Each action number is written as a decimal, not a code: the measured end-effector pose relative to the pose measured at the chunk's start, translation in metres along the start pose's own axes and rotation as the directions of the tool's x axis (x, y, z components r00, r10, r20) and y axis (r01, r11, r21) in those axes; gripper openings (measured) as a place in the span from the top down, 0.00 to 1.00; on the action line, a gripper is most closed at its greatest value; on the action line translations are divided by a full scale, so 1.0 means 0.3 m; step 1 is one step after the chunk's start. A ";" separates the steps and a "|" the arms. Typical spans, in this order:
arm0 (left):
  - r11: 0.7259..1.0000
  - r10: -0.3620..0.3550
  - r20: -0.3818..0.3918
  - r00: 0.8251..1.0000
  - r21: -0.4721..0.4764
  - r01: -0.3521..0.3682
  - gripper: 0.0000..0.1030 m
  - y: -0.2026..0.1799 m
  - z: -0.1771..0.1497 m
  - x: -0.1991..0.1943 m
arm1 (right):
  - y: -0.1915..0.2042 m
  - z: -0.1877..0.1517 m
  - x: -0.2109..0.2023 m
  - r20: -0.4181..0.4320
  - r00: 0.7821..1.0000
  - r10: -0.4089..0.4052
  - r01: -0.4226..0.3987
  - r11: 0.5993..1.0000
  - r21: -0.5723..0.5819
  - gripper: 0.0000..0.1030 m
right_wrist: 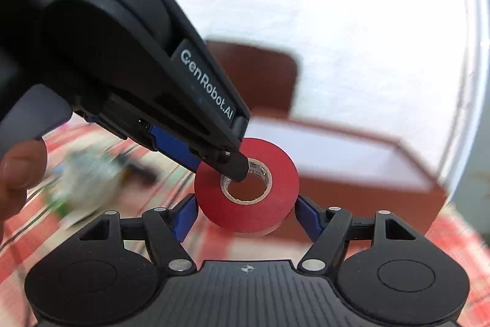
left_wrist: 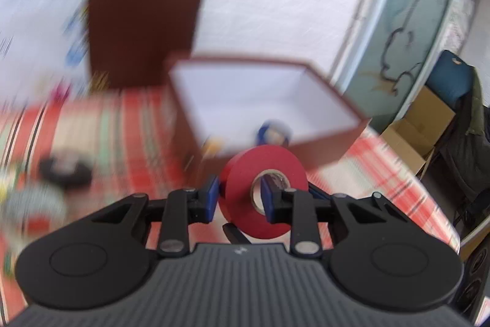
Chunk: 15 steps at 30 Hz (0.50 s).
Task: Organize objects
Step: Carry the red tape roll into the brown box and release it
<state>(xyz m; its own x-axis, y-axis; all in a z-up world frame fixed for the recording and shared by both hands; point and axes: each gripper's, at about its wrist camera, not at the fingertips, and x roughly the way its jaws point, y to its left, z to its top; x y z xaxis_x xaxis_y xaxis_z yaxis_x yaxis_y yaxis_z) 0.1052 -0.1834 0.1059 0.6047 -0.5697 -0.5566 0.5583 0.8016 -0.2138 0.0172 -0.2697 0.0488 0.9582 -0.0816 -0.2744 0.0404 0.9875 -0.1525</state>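
Note:
A red tape roll is held in the air in front of an open brown box with a white inside. My left gripper is shut on the roll's wall, one blue pad outside and one inside the core. In the right wrist view the same red tape roll sits between my right gripper's blue pads, which stand at its outer sides; whether they press it I cannot tell. The left gripper reaches in from the upper left there.
The box lid leans upright behind the box. A black tape roll and other blurred items lie left on the red checked cloth. A blue object lies inside the box. A cardboard carton stands at right.

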 end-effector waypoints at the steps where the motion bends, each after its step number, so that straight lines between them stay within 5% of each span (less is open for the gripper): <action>1: 1.000 -0.010 0.017 1.000 0.023 0.009 0.69 -0.030 0.040 0.017 | -0.039 0.020 0.019 0.018 1.000 -0.022 0.022 1.000 0.004 0.33; 8: 0.998 -0.041 0.016 0.999 0.057 0.040 0.70 -0.148 0.210 0.249 | -0.276 0.060 0.197 0.002 0.996 -0.090 0.090 0.993 0.071 0.33; 15: 0.998 0.052 -0.009 0.999 0.040 -0.051 0.69 -0.142 0.225 0.419 | -0.353 0.032 0.345 -0.028 0.996 -0.080 0.082 0.993 0.087 0.27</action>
<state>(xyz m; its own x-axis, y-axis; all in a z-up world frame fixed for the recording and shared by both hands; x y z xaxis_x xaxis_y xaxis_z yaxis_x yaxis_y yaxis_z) 0.1957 -0.3014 0.0993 0.6276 -0.5260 -0.5741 0.5491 0.8217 -0.1525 0.1149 -0.3813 0.0456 0.9435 -0.1638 -0.2882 0.1431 0.9855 -0.0916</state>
